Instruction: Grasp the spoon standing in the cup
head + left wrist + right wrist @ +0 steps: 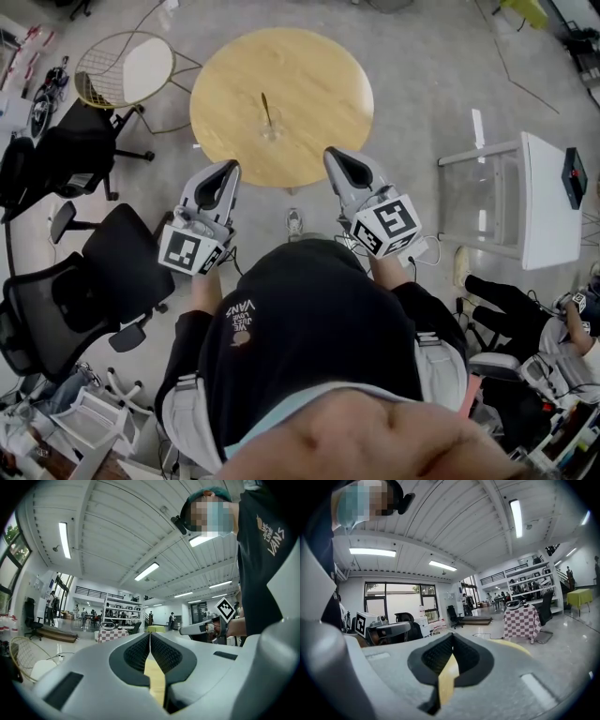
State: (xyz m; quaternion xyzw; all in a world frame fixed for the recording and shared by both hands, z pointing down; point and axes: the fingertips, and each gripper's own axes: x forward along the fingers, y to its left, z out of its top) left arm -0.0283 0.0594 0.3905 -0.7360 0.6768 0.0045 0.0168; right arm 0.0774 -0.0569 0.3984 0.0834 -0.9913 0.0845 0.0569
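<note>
I had not begun the reach. The spoon [267,111] stood in the clear cup [271,132] near the round table's [323,80] centre. My left gripper [229,169] and right gripper [331,155] hung at its near edge, jaws pressed together, empty. Next, I judged, one needed opening and advancing.

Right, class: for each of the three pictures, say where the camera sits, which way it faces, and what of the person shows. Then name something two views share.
Head view: on the person's head, facing steeply down at the round table, cup and spoon; shows shirt, left tool, right tool.
Left gripper view: on the left tool, facing forward toward shelves along shut jaws; shows shirt, right tool.
Right gripper view: on the right tool, facing forward toward windows; shows left tool.
Shared: both gripper views show the checked table.
</note>
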